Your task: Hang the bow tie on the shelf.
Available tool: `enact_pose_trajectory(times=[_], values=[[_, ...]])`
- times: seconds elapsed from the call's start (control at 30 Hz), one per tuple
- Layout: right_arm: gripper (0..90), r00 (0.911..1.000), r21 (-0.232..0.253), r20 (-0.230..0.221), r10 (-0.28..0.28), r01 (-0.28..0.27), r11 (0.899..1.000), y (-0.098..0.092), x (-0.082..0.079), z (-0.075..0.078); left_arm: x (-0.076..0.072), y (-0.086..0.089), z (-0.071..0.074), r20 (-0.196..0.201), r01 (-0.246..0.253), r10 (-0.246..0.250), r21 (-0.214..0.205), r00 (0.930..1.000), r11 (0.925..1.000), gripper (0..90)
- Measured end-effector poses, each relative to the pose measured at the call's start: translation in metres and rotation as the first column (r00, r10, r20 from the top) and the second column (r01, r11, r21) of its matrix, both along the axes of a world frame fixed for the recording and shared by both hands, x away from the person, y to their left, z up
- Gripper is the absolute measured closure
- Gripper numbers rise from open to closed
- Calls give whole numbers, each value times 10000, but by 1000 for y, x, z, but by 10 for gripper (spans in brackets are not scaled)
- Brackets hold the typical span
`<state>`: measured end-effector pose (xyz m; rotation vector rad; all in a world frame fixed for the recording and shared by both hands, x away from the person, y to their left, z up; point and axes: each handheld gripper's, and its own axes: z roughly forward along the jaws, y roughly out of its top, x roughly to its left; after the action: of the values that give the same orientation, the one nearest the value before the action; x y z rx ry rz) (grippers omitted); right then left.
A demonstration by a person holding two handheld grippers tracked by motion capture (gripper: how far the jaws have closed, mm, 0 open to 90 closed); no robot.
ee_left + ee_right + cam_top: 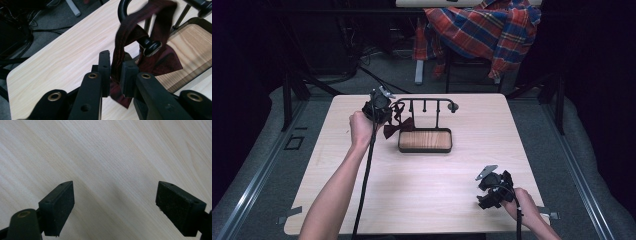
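Note:
A dark red bow tie [398,127] hangs by its strap from the left end of a black hook rack [427,102] that stands on a wooden tray base [424,140]. My left gripper [388,112] is at that end of the rack. In the left gripper view its jaws [116,60] pinch the strap [120,42], which loops over a knobbed peg [150,46], and the bow [167,58] hangs behind. My right gripper [490,196] rests near the table's front right corner. Its jaws [115,202] are open over bare wood with nothing between them.
The light wooden table [422,195] has open room in front of the rack. A plaid shirt [482,30] is draped over a chair behind the table. Cables lie on the dark floor at the back left [362,65].

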<state>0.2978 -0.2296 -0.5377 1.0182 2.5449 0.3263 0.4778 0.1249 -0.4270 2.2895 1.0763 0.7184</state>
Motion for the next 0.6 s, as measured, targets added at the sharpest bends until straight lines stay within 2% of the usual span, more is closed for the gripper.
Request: enact_pose_trajectory(times=[0.1,0.4,0.6], values=[[151,10000,-127,13,-9,9,9999,0,0,0,0,0,-1,6,-19,19,64,10000,10000,785],[151,10000,-52,-29,-3,3,10000,0,0,0,-1,1,1,-34,-27,28,224,10000,9997,706],[151,10000,-53,-27,-7,6,10000,0,0,0,-1,4,2,-216,-170,171,33,9996,9998,626]])
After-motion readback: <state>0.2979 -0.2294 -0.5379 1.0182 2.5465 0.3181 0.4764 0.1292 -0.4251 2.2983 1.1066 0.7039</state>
